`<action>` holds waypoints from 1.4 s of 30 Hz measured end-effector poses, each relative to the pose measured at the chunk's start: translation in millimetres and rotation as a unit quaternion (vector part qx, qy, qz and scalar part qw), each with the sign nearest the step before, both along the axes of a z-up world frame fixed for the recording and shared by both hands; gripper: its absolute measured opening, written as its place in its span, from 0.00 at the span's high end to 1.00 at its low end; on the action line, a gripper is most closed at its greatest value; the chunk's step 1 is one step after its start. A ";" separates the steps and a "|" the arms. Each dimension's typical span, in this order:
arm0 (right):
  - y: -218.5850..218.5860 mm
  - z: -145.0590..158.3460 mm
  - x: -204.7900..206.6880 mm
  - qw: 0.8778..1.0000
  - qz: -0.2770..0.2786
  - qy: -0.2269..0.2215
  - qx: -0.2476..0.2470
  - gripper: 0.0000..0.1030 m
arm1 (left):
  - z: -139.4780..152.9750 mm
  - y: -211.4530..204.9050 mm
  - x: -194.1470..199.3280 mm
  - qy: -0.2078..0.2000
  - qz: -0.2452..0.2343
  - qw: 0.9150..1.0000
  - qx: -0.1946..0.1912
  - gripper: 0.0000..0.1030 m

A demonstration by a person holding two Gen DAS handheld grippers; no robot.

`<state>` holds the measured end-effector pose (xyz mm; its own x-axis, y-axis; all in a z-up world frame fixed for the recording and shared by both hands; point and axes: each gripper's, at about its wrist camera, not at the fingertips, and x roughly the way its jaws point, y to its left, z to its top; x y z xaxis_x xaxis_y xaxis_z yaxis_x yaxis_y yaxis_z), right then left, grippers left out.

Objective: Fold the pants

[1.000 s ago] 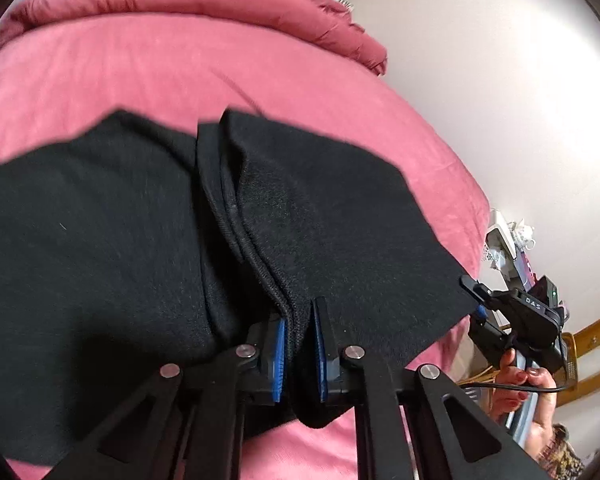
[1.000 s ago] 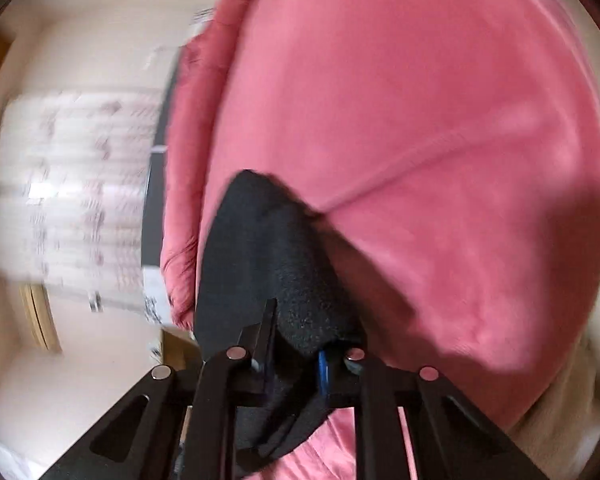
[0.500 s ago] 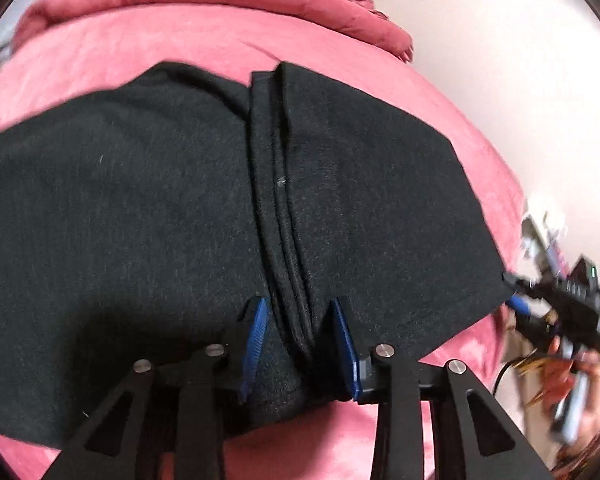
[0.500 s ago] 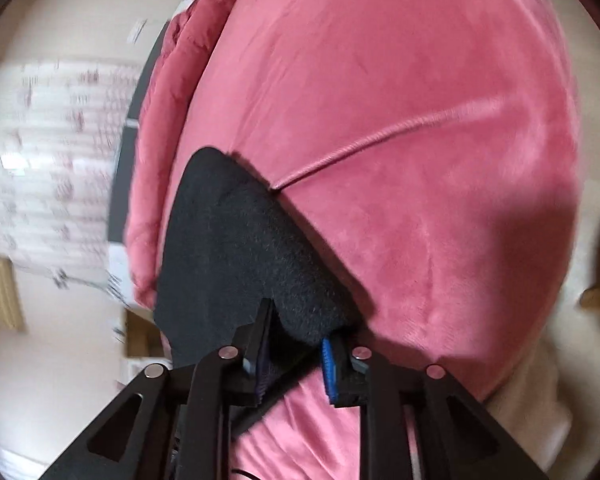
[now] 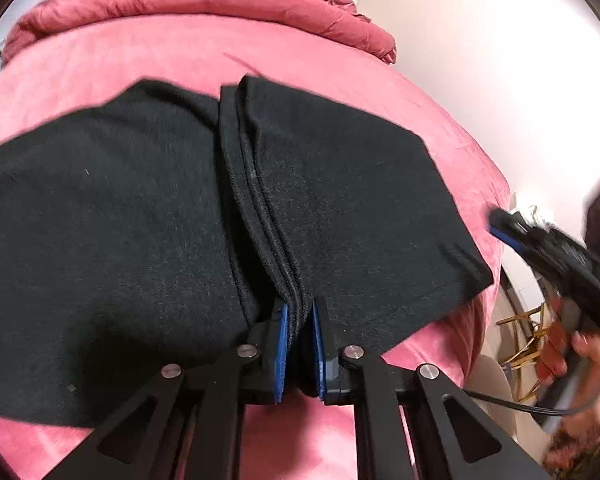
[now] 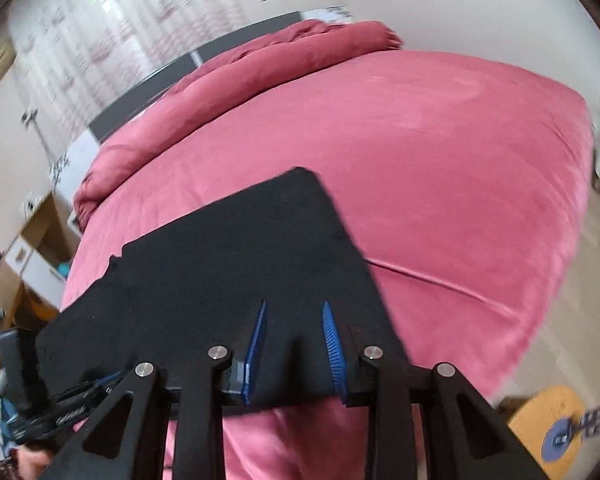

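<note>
Since the earlier frames the right gripper (image 6: 294,344) has let go of the black cloth it was pinching and lifted clear: its blue pads, which have just been spreading, now stand apart with nothing between them, above the near edge of the pants (image 6: 228,272). Its view has also rolled, so the bed now lies level across the picture rather than on end. In the left wrist view this gripper shows at the right edge, blurred, with a hand (image 5: 580,352) on its grip.

Meanwhile the left gripper (image 5: 300,344), which stood parted half a second ago, has just closed again and is clenched on the bunched seam ridge of the pants at their near edge. The pants lie folded flat on the pink bedspread (image 5: 180,48), near its front edge.

No brand, label or writing can be read; everything in the room beyond the bed is too blurred.
</note>
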<state>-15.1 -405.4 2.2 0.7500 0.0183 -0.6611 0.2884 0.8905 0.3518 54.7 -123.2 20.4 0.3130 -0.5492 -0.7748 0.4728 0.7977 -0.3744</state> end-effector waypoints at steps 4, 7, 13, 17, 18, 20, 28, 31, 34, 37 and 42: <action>18.2 -8.8 44.1 0.999 0.049 0.014 -0.021 0.72 | -4.7 -2.9 -4.1 -0.010 0.008 0.999 0.034 0.88; 27.6 -17.7 81.7 0.994 0.087 0.047 -0.048 0.72 | -10.3 -0.1 -3.8 -0.010 0.018 1.000 0.022 0.82; 8.6 -20.0 157.5 0.982 0.075 0.099 -0.145 0.72 | -21.6 17.6 0.6 0.000 0.029 1.000 -0.002 0.64; -17.9 -35.9 173.5 0.988 0.050 0.101 -0.106 0.71 | -20.7 21.5 -10.6 -0.027 0.020 0.999 0.007 0.62; -19.2 -34.1 170.7 0.989 0.048 0.099 -0.103 0.71 | -18.9 16.6 -14.3 -0.034 0.018 0.999 0.010 0.61; -19.9 -27.7 156.2 0.990 0.041 0.086 -0.101 0.71 | -17.8 18.0 -17.4 -0.040 0.023 0.999 0.009 0.56; -25.1 -17.2 60.6 0.994 0.030 0.066 -0.080 0.62 | -9.7 41.7 -30.5 -0.047 0.037 0.998 0.010 0.21; -36.0 -19.9 29.0 0.997 0.018 0.058 -0.043 0.56 | -14.0 55.7 -35.8 -0.064 0.035 0.997 0.028 0.21; -48.7 -23.9 6.8 0.998 0.012 0.052 -0.015 0.48 | -16.0 69.2 -44.2 -0.076 0.033 0.996 0.040 0.21; -62.8 -22.4 -3.6 0.998 0.004 0.054 -0.023 0.47 | -16.7 80.7 -47.0 -0.082 0.039 0.995 0.047 0.21; -84.9 -29.7 -2.1 0.997 0.016 0.077 0.002 0.46 | -17.0 69.2 -25.3 -0.075 0.054 0.995 0.045 0.20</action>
